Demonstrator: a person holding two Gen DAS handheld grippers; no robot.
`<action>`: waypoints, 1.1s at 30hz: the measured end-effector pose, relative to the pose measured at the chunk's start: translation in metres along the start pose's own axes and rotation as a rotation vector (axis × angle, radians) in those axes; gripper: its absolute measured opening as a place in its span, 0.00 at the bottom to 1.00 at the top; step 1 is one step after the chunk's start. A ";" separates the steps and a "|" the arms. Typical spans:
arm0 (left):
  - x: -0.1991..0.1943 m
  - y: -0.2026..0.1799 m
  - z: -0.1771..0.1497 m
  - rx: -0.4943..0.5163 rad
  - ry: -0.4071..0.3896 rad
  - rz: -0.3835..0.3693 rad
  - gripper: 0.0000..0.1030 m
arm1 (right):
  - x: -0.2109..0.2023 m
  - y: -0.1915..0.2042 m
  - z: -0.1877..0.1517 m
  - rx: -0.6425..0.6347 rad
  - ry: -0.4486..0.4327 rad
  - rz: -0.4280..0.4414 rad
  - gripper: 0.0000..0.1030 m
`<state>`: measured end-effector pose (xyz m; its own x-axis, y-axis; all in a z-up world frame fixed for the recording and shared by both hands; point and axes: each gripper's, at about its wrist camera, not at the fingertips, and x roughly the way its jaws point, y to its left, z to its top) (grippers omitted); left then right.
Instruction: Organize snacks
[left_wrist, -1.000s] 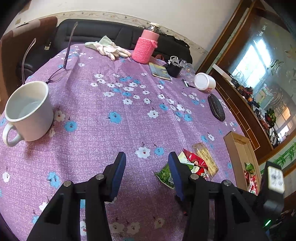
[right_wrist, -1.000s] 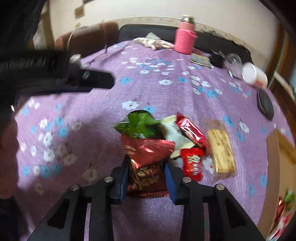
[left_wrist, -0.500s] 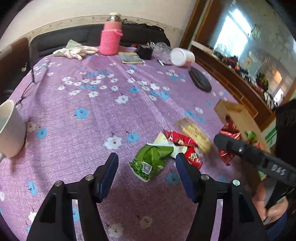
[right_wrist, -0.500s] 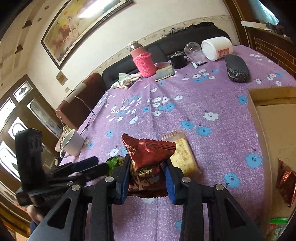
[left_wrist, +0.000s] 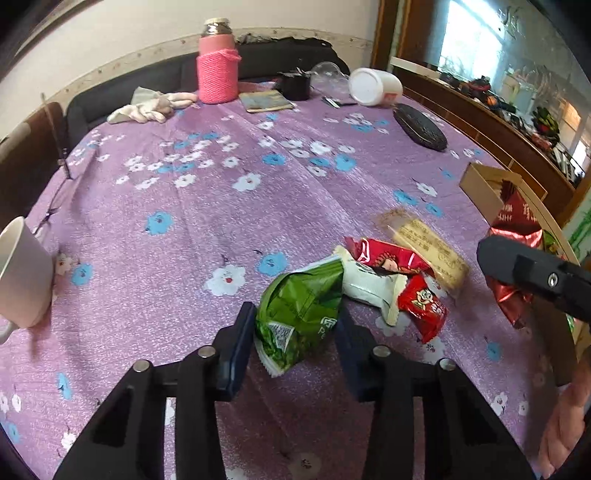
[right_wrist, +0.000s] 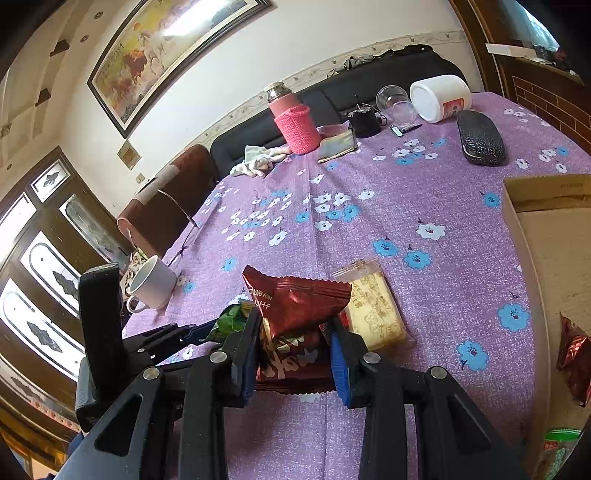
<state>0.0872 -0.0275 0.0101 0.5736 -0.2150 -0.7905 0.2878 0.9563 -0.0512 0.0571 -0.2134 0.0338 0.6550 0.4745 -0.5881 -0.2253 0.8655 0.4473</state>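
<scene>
My left gripper (left_wrist: 295, 328) is open, its jaws either side of a green snack packet (left_wrist: 301, 308) lying on the purple flowered tablecloth (left_wrist: 221, 192). Beside it lie a white packet (left_wrist: 369, 284), two red packets (left_wrist: 388, 254) and a yellow wafer pack (left_wrist: 430, 245). My right gripper (right_wrist: 295, 332) is shut on a dark red foil packet (right_wrist: 295, 306), held above the cloth near the cardboard box (right_wrist: 554, 236). The box also shows in the left wrist view (left_wrist: 480, 184), with the red packet (left_wrist: 513, 221) by it.
A white mug (left_wrist: 20, 273) stands at the left. At the far side are a pink knitted bottle (left_wrist: 218, 62), gloves (left_wrist: 151, 107), a booklet (left_wrist: 266, 101), a white jar (left_wrist: 375, 86) and a black case (left_wrist: 419, 127). The box holds snacks (right_wrist: 572, 354).
My left gripper moved forward until its jaws flank the green packet. My right gripper stays shut on the dark red packet, having carried it right toward the box.
</scene>
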 end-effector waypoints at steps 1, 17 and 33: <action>-0.001 0.002 0.000 -0.010 -0.005 0.009 0.39 | 0.000 0.000 0.000 -0.003 0.001 -0.004 0.35; -0.044 0.004 0.005 -0.066 -0.181 -0.004 0.39 | 0.005 0.019 -0.009 -0.123 -0.011 -0.105 0.35; -0.051 -0.014 0.002 0.016 -0.255 0.146 0.39 | 0.005 0.015 -0.008 -0.102 -0.014 -0.111 0.35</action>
<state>0.0556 -0.0301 0.0530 0.7833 -0.1196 -0.6101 0.1988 0.9780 0.0635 0.0510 -0.1964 0.0326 0.6902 0.3728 -0.6202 -0.2222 0.9248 0.3087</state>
